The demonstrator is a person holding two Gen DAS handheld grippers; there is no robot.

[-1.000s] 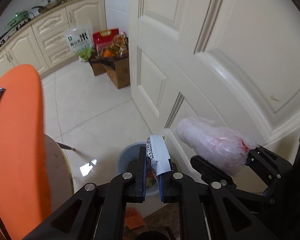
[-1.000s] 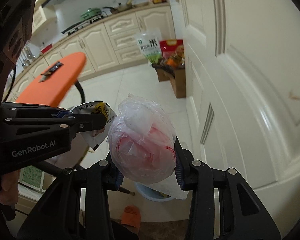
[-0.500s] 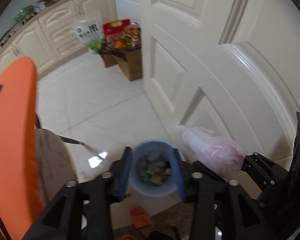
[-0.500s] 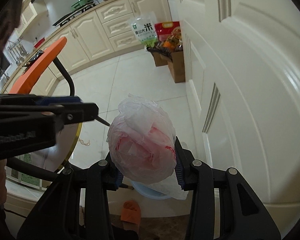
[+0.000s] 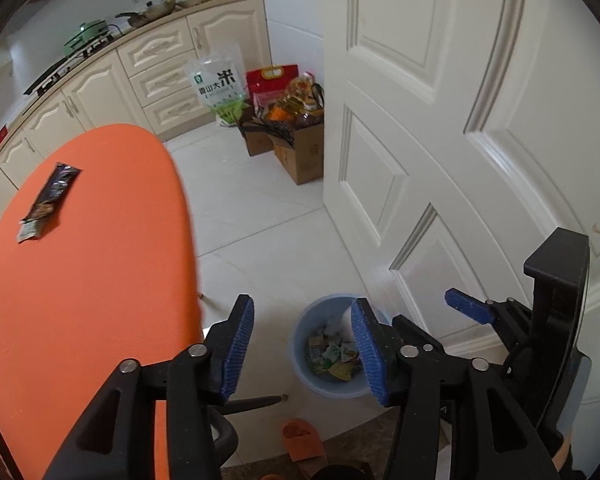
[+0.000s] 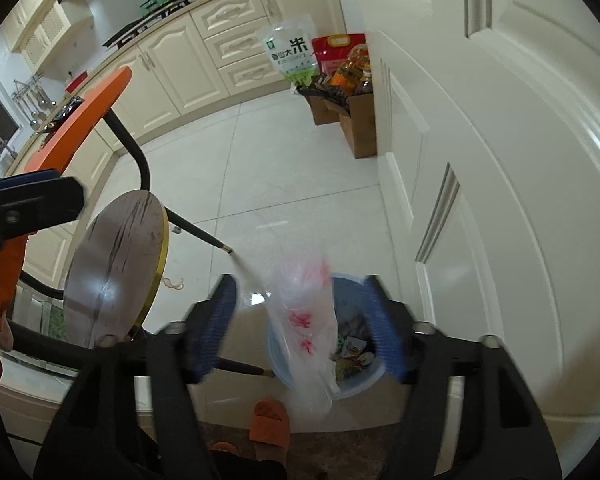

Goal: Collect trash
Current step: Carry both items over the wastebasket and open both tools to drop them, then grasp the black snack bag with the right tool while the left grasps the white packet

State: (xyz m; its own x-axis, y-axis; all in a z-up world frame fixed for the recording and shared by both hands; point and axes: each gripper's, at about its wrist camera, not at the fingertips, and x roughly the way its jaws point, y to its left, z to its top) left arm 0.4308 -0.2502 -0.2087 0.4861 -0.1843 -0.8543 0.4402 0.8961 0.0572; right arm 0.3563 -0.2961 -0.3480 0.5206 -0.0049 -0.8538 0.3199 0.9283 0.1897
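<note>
Blue bin (image 5: 332, 376) of wrappers (plastic bag (image 6: 304, 328) loose above), both grippers' fingers just-opened, empty.

Both tongs (image 5: 300, 350) (image 6: 304, 328) freshly spread apart

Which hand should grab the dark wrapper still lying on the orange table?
Left. The left gripper is open and empty beside the orange table holding the dark wrapper.

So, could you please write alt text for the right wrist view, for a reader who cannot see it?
The right gripper, jaws open, has a crumpled plastic bag between them, untouched, above a blue bin of wrappers on the tiled floor beside a white door.
</note>
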